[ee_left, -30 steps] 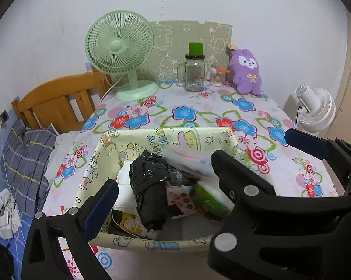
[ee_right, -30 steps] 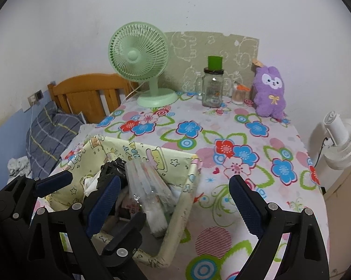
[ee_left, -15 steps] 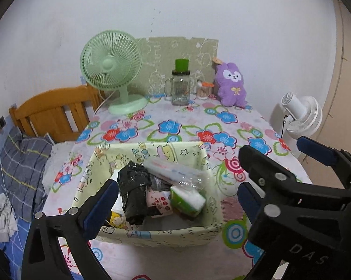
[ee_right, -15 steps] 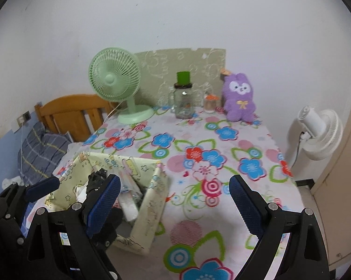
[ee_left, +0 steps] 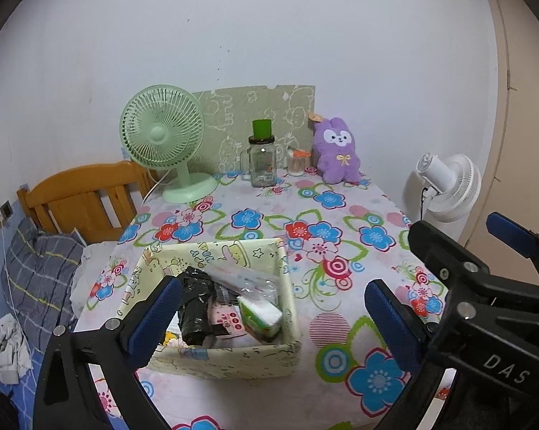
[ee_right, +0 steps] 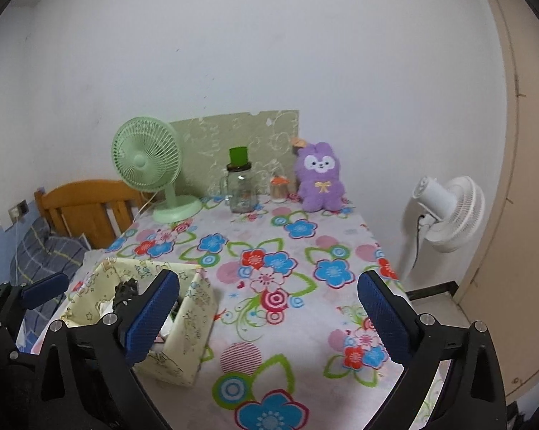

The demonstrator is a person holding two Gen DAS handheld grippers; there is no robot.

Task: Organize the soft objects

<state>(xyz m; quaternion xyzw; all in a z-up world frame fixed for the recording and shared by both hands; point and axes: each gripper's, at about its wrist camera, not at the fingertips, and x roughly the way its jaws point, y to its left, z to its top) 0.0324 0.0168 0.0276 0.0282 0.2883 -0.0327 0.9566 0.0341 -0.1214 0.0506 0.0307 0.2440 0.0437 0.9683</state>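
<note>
A pale yellow fabric basket [ee_left: 230, 358] stands near the front left of the flowered table; it also shows in the right wrist view [ee_right: 190, 326]. It holds a black bag [ee_left: 194, 304], a clear plastic pack [ee_left: 248, 283] and a green-and-white tissue pack [ee_left: 260, 317]. A purple plush rabbit [ee_left: 337, 152] sits upright at the table's back, also in the right wrist view [ee_right: 319, 179]. My left gripper [ee_left: 269, 319] is open and empty, above the basket's near side. My right gripper [ee_right: 269, 319] is open and empty, over the table to the right of the basket.
At the back stand a green desk fan [ee_left: 165, 139], a glass mug-jar with a green lid [ee_left: 262, 159], a small orange-lidded jar [ee_left: 298, 163] and a patterned board [ee_left: 255, 114]. A white floor fan [ee_left: 445, 186] stands right of the table. A wooden headboard [ee_left: 83, 197] and bedding lie left.
Both grippers have pulled back and up from the basket, so the table looks smaller and farther. Both stay open and empty. The basket's contents have not moved.
</note>
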